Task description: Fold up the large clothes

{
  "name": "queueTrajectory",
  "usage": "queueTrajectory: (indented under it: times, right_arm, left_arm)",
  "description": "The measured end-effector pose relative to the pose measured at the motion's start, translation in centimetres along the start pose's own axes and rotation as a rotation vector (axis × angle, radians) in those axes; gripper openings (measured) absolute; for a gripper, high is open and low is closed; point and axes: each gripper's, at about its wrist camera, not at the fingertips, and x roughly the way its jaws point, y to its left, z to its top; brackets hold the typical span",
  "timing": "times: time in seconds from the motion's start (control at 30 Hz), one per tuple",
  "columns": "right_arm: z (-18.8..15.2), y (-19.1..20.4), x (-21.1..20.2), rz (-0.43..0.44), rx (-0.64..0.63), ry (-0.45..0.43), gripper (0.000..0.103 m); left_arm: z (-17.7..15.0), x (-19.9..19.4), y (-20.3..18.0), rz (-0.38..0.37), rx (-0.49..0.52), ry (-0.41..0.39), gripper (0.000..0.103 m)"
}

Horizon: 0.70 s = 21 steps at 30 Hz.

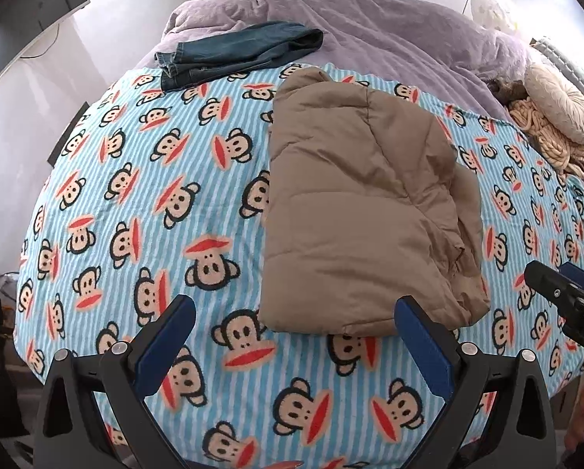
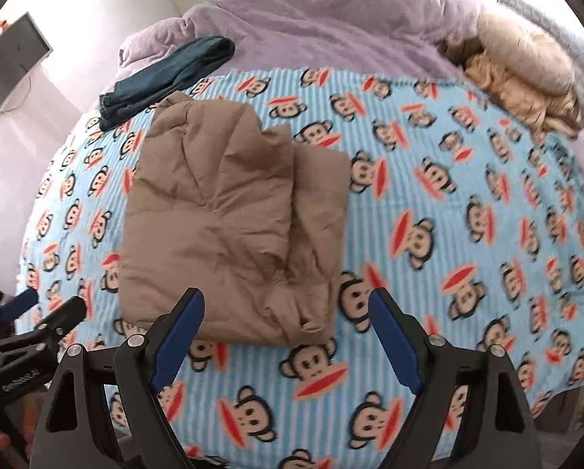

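Overhead, monkey-print blanket (image 1: 174,234) covers bed.

Jacket (image 1: 366,211): matt quilted tan cloth, puffy. Blanket (image 1: 174,211): soft fleece print. Jeans (image 1: 237,52): denim. My jaws: matt black plastic, blue pads (image 1: 424,348).

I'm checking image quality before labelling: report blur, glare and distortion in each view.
Left wrist view: sharp, the tan jacket and monkey blanket crisp; fisheye bulges the bed, far wall blown out white. Right wrist view: blur smears the blanket's right side; same bulge and washed-out background.
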Motion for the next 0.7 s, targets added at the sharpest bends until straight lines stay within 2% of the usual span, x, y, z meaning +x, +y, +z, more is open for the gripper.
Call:
queueTrajectory:
  times: [0.1,0.27,0.7]
  right_arm:
    - [0.1,-0.3,-0.7,0.005,0.033,-0.020,0.088]
    - [0.1,0.1,-2.1,-0.048,0.025,-0.077,0.088]
    - [0.3,0.7,-3.2,-0.046,0.033,-0.090,0.088]
  left_arm:
    - [0.2,-0.6,-0.2,0.012,0.011,-0.018,0.102]
    - [0.6,-1.6,-0.3,0.014,0.018,-0.037,0.102]
    - [0.9,-2.6,-0.9,0.038,0.042,-0.071,0.102]
